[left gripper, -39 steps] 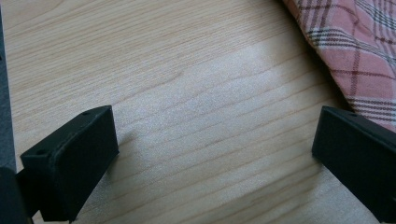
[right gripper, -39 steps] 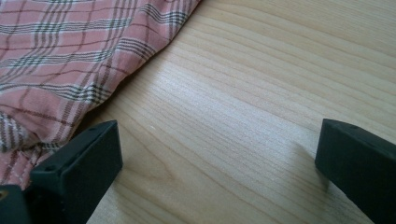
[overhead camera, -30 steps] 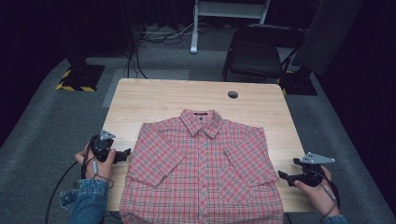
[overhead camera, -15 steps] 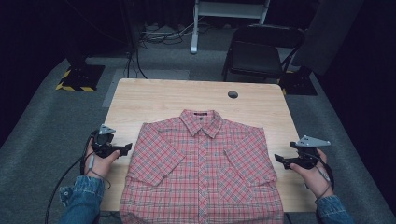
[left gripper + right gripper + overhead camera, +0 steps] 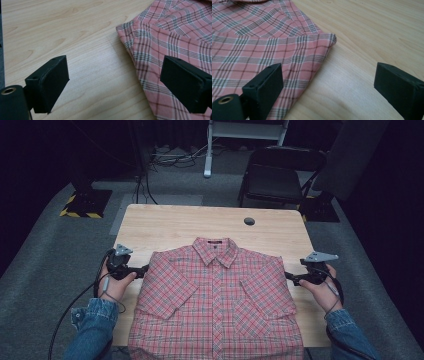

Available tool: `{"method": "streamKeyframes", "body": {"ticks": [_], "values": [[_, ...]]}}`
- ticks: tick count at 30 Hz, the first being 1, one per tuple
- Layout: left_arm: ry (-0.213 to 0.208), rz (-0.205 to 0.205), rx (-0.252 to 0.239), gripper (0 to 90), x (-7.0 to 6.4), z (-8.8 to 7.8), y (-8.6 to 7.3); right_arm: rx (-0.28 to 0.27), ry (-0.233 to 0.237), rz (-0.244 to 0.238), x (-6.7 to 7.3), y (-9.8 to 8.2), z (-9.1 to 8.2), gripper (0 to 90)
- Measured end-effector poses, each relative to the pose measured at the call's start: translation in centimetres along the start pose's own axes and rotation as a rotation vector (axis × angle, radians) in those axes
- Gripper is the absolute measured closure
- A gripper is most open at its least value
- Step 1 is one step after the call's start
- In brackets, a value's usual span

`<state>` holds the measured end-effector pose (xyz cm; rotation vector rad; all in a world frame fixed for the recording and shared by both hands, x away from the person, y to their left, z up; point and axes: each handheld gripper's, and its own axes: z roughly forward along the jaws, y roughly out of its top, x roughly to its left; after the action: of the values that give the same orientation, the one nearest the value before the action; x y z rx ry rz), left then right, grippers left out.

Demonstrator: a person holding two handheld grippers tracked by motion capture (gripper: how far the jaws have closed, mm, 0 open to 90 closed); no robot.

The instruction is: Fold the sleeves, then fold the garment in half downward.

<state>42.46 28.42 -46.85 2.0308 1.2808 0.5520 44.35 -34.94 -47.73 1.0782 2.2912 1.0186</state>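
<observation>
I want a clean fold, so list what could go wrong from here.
1. Both grippers, left and right, stand open at the shirt shoulders without gripping; closing too shallow may catch one layer, or none.
2. The hem hangs over the near edge of the table, so lifting the shoulders unevenly might drag the shirt off.

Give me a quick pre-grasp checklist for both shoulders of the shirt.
1. Shirt flat, front up, buttoned: ok.
2. Left hand-held gripper open, nothing between its pads: ok.
3. Right hand-held gripper open, nothing held: ok.
4. Left shoulder corner ahead of the jaws, not yet between them: not ok.
5. Right shoulder corner ahead of the jaws, not yet between them: not ok.
6. Hem on the table: cannot tell.
</observation>
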Motion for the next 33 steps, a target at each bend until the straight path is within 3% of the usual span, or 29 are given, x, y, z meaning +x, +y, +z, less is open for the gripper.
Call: {"method": "streamKeyframes", "body": {"ticks": [8, 16, 25, 33], "values": [[-0.019, 0.03, 0.009, 10.1, -0.7, 1.4, 0.6, -0.004, 0.028, -0.029, -0.1, 1.2, 2.0, 15.4], [-0.022, 0.032, 0.026, 10.3, -0.9, 2.1, 0.6, -0.001, 0.069, -0.036, 0.4, 2.1, 4.2, 17.3], [-0.043, 0.036, 0.045, 9.9, -0.7, 3.1, 1.1, 0.011, 0.077, -0.028, 0.1, 2.2, 5.4, 20.2], [-0.081, 0.056, 0.065, 23.2, -0.9, 4.6, 1.2, 0.052, 0.08, -0.047, -0.5, 2.0, 6.1, 27.7]]}}
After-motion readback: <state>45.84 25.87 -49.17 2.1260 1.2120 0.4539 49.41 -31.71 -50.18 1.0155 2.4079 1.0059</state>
